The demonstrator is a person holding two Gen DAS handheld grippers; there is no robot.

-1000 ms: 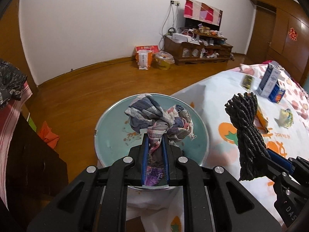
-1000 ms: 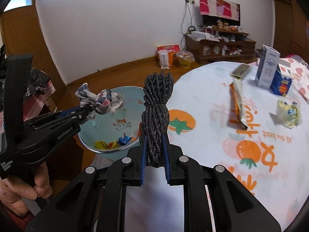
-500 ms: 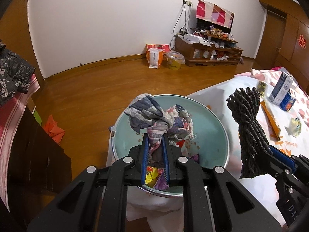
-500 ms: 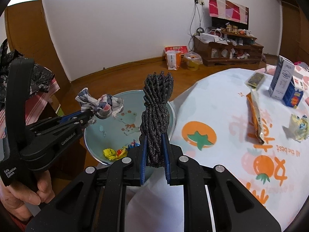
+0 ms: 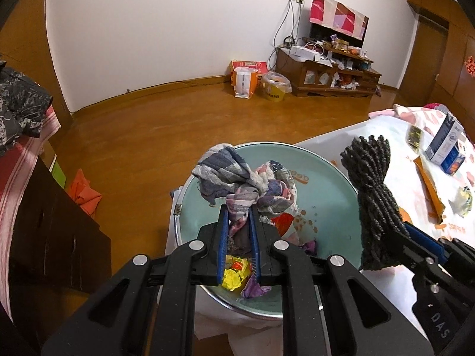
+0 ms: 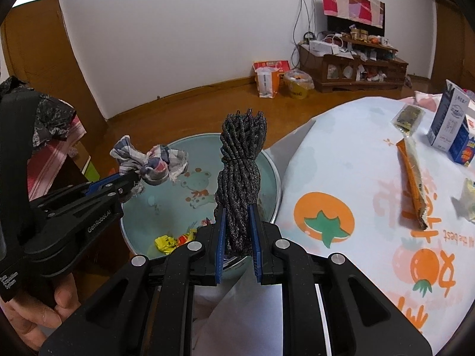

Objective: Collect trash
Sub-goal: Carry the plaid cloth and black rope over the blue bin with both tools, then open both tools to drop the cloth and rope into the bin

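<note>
My left gripper (image 5: 238, 216) is shut on a crumpled plaid rag (image 5: 237, 181) and holds it above a light-green basin (image 5: 329, 184) that stands beside the table. My right gripper (image 6: 237, 216) is shut on a dark coiled rope bundle (image 6: 242, 160), held upright over the basin's near right rim (image 6: 274, 190). The rag (image 6: 148, 163) and the left gripper (image 6: 130, 181) also show in the right wrist view, over the basin's left side. The rope (image 5: 374, 195) shows at the right in the left wrist view. Candy wrappers (image 6: 172, 238) lie in the basin.
The table with a fruit-print cloth (image 6: 371, 195) holds an orange snack wrapper (image 6: 412, 184), a blue-white carton (image 6: 451, 124), a small dark packet (image 6: 408, 117) and a crumpled yellowish wrapper (image 6: 470, 198). A dark cabinet (image 5: 44, 231) stands left of the basin. Bags (image 5: 246, 78) sit by the far wall.
Both grippers have shifted left, off the table and further over the basin, each still holding its item. More of the basin's inside and its wrappers now show.
</note>
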